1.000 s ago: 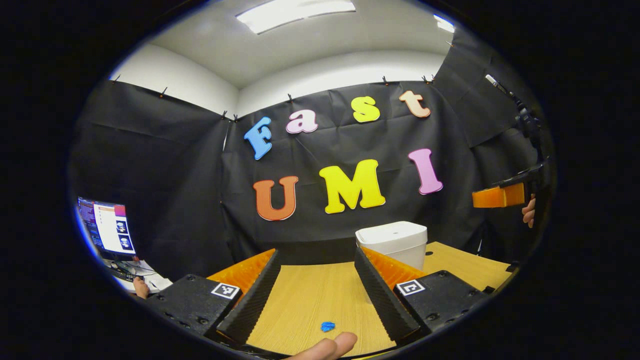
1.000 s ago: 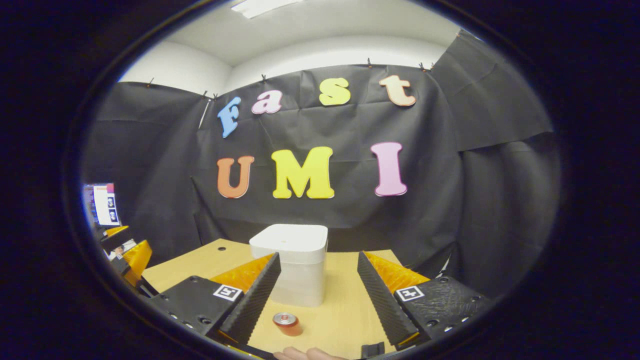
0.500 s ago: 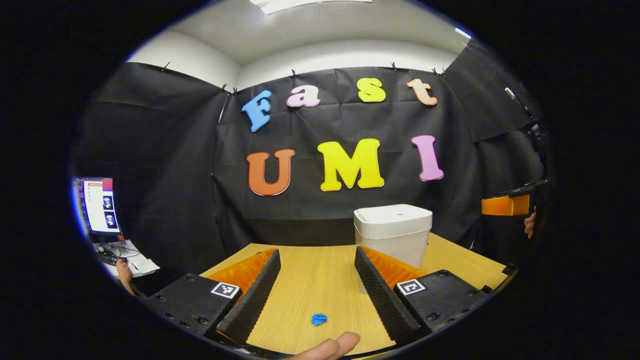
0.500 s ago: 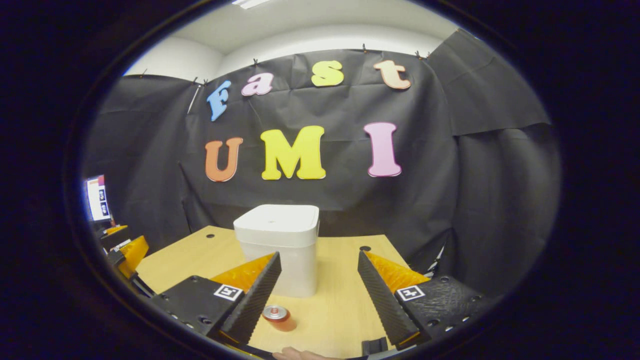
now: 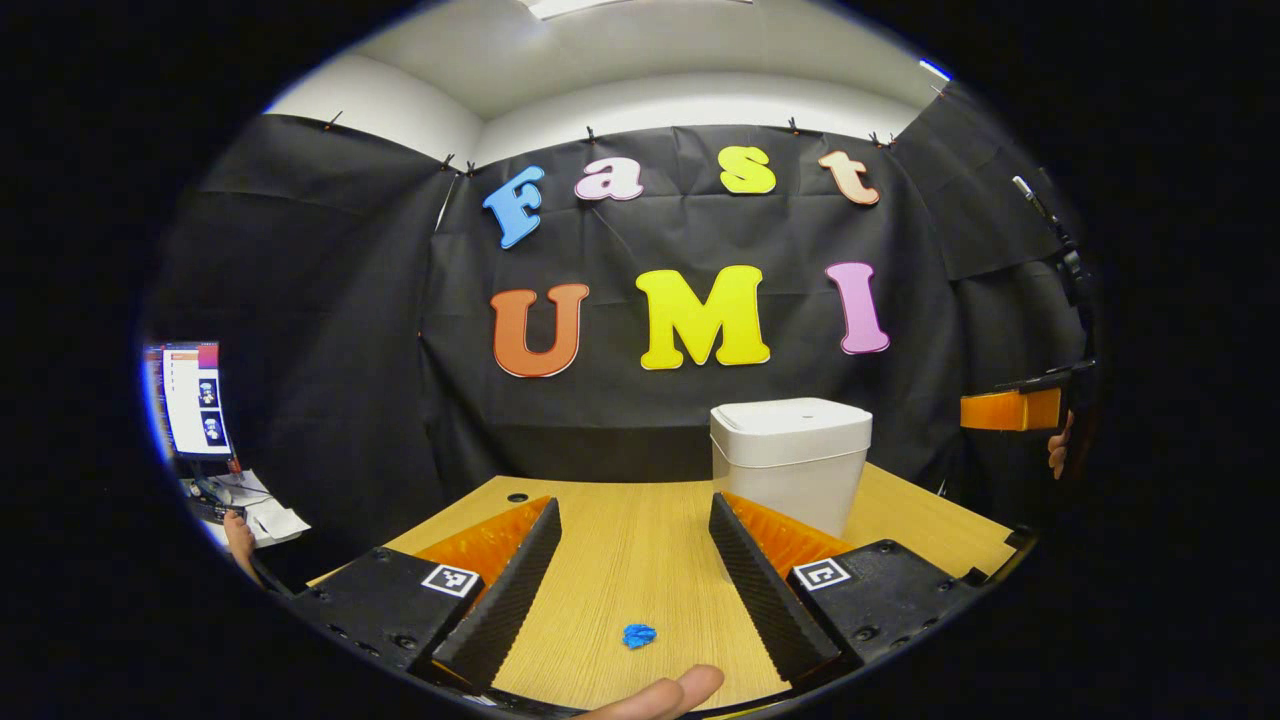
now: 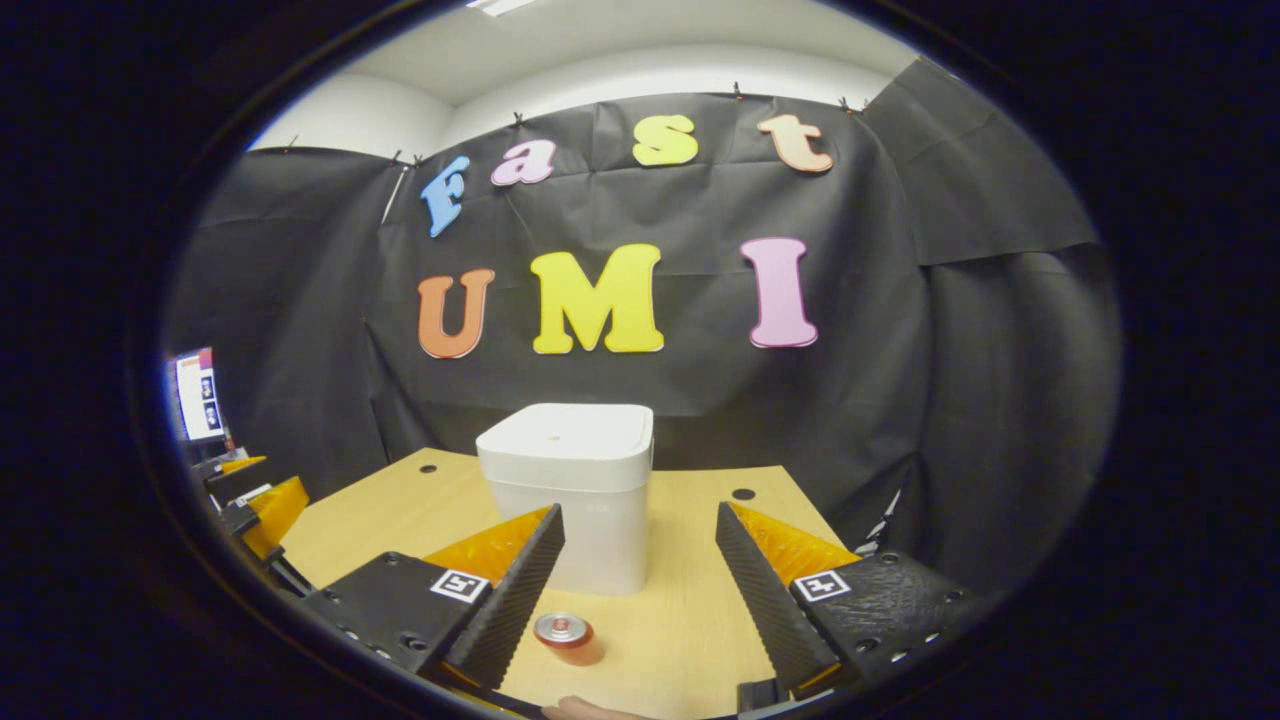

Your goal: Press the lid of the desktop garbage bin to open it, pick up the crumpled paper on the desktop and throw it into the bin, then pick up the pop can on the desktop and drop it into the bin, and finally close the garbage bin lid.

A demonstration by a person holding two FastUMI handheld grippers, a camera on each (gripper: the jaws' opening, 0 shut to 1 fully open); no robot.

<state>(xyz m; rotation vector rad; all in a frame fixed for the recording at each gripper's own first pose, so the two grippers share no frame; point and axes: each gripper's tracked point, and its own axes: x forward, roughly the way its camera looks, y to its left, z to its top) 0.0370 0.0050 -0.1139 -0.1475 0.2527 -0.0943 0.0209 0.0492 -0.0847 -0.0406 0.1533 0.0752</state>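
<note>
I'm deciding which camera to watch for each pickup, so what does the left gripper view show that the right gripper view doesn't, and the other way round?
Left gripper view: the blue crumpled paper lies on the desk between the open fingers of the left claw, and a monitor stands far left.

Right gripper view: the pop can stands upright near the right claw, whose fingers are also open.

Both: the white garbage bin with its lid closed, standing on the wooden desk.
</note>
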